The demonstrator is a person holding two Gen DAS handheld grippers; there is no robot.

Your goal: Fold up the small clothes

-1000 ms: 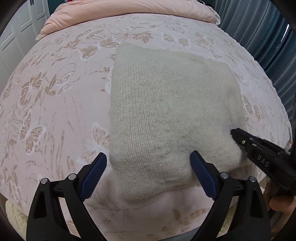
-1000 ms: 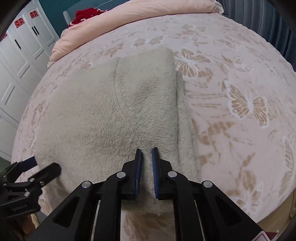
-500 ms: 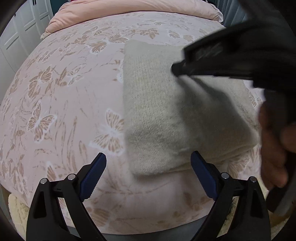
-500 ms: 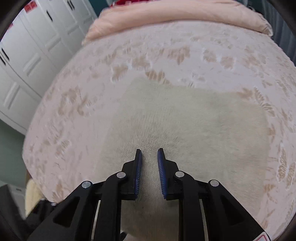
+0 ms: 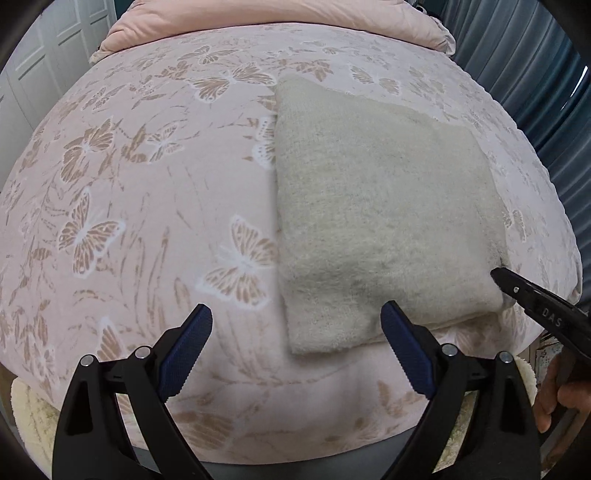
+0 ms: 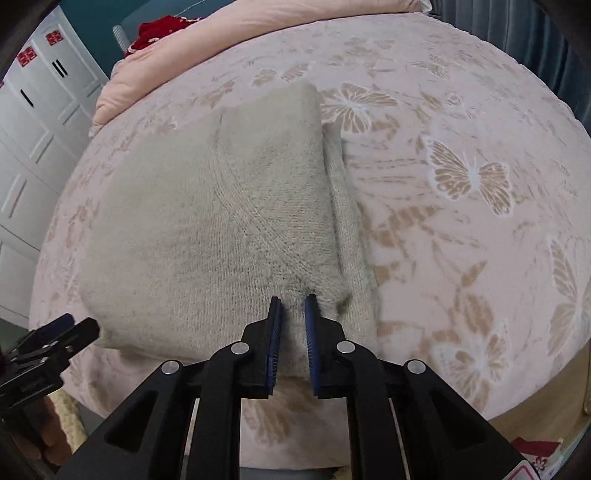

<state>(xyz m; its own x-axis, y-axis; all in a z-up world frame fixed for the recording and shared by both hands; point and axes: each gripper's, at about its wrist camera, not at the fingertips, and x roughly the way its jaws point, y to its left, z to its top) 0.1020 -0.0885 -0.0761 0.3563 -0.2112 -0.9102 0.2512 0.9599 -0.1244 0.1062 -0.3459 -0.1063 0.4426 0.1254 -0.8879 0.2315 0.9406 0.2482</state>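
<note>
A folded beige knit sweater (image 5: 369,221) lies flat on the pink butterfly bedspread (image 5: 147,184), near the bed's front edge. My left gripper (image 5: 295,308) hovers wide open above the sweater's near left corner, and nothing touches its pads. In the right wrist view the sweater (image 6: 203,221) shows a folded sleeve along its right side. My right gripper (image 6: 293,299) sits at the near right corner, its jaws closing to a narrow gap with a tuft of knit between the pads and the fabric puckered beside them. The right gripper's tip (image 5: 496,273) also shows in the left wrist view.
A pink duvet (image 5: 277,18) is bunched along the bed's far end, with a red item (image 6: 155,33) behind it. White wardrobe doors (image 6: 37,129) stand to the left and blue curtains (image 5: 535,74) to the right. A cream rug (image 5: 29,413) lies below the bed's front edge.
The right gripper swung over the middle of the sweater and came back to its near right corner. The left gripper drew back and left, so less of the sweater lies between its jaws.
</note>
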